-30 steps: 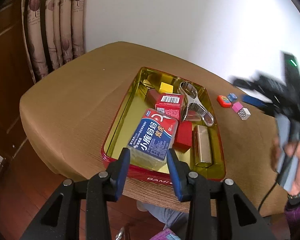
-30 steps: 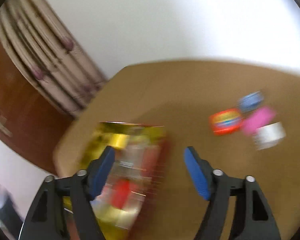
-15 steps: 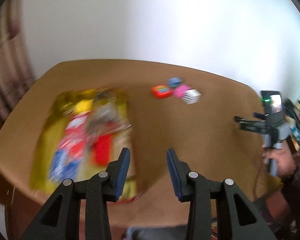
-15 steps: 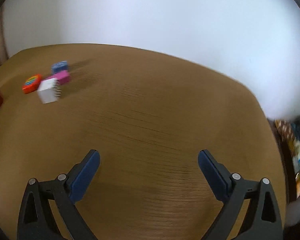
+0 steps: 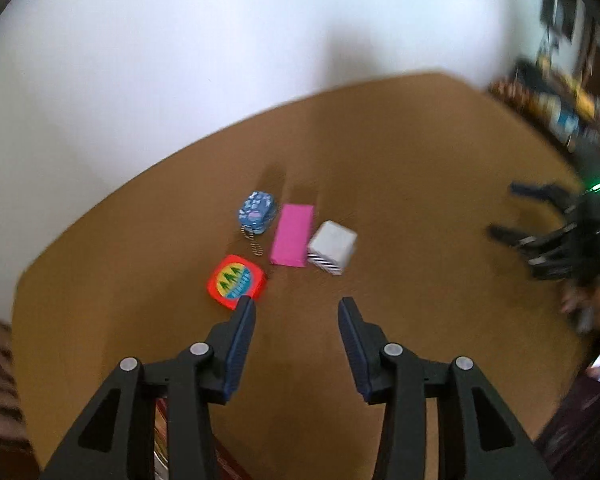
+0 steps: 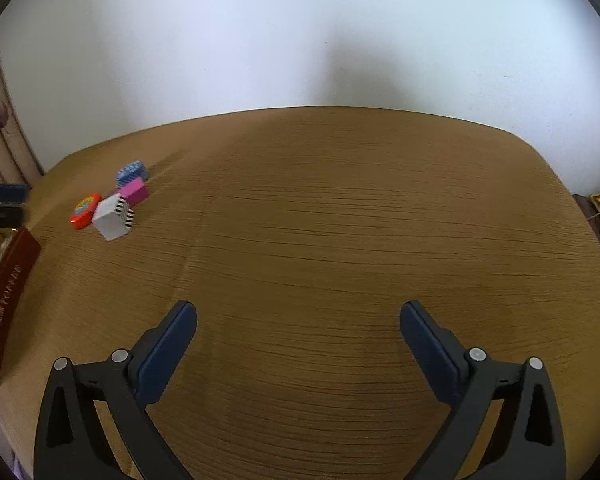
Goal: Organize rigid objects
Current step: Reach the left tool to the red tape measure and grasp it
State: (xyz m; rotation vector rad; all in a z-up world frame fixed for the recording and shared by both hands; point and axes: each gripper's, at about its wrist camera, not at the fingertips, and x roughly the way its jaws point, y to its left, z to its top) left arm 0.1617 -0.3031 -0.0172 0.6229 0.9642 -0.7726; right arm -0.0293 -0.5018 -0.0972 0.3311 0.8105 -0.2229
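Presently the left gripper (image 5: 296, 308) has jaws that have just been opening, moderately apart with nothing between them, above the brown table (image 5: 400, 168). Just ahead lie a red block (image 5: 236, 276), blue pouch (image 5: 257, 207), pink box (image 5: 292, 234) and white cube (image 5: 332, 246), clustered. The right gripper (image 6: 298, 316) has just spread wide, empty, over bare table; the cluster lies well off to its left.
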